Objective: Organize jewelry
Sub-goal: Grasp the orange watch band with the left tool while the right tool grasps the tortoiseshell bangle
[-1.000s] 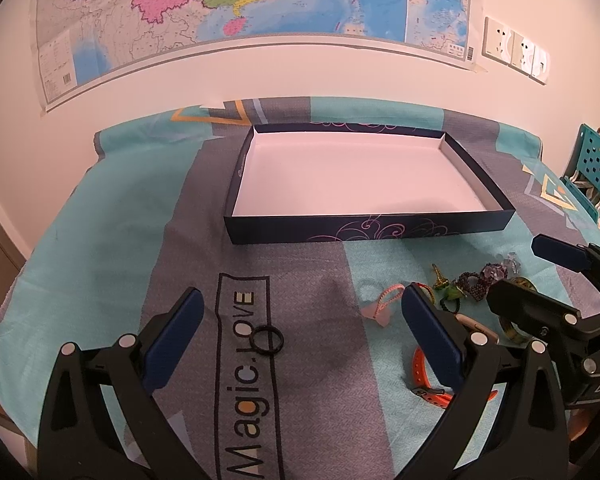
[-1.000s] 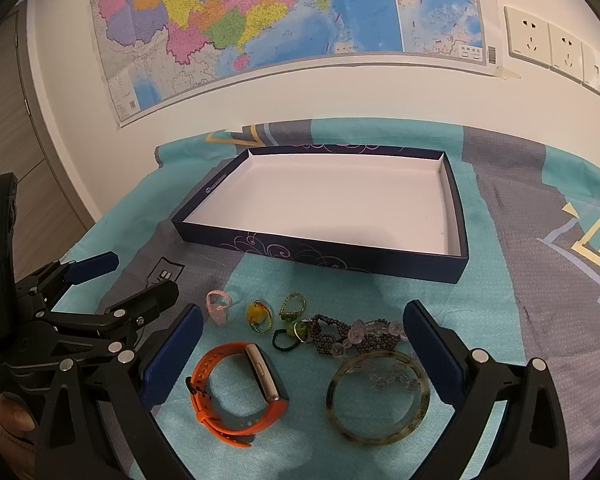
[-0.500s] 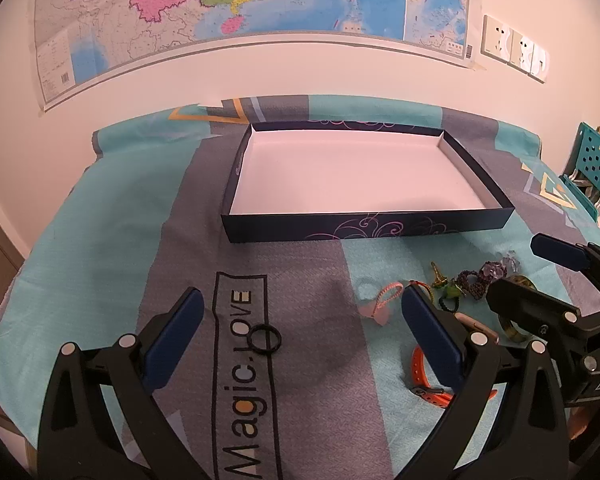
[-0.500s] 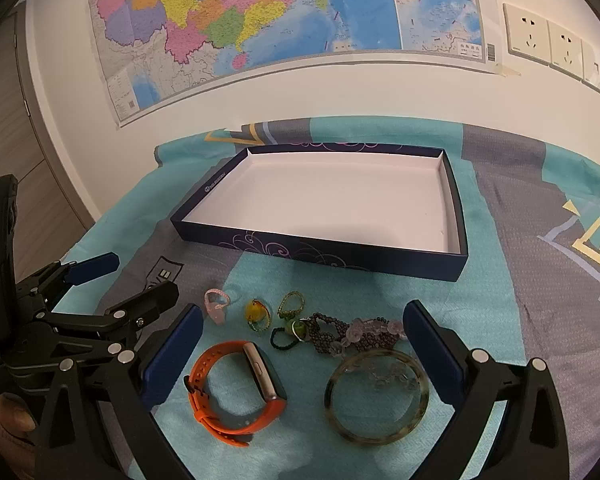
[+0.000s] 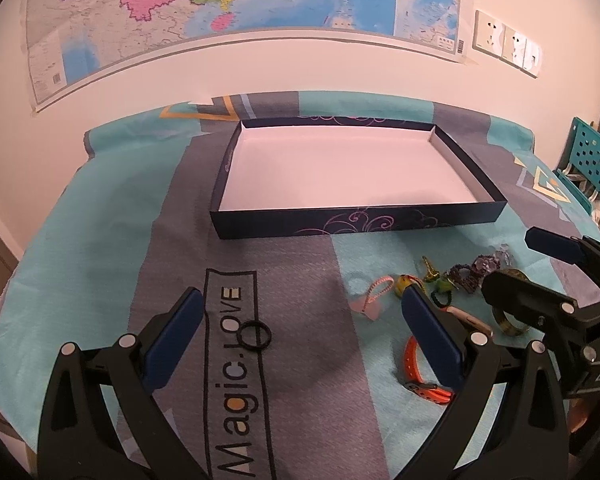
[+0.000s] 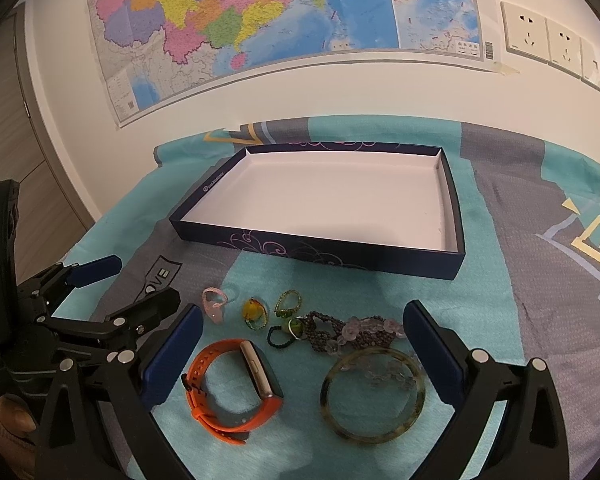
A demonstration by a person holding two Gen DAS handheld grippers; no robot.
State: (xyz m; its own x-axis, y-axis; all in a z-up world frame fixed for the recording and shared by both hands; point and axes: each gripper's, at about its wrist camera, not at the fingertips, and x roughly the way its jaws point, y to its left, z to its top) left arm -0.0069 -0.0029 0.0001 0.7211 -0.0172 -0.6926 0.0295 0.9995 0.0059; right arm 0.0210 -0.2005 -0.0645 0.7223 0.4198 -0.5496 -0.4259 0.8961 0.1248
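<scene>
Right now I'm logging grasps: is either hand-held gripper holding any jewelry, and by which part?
Nothing is held. Both the left hand-held gripper and the right hand-held gripper are open above the cloth.

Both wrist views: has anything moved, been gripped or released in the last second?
Almost nothing. The left gripper and right gripper only drifted slightly, both open and empty throughout. The black ring, orange watch, green bangle and beaded bracelet lie where they were on the cloth; the box stays empty.
</scene>
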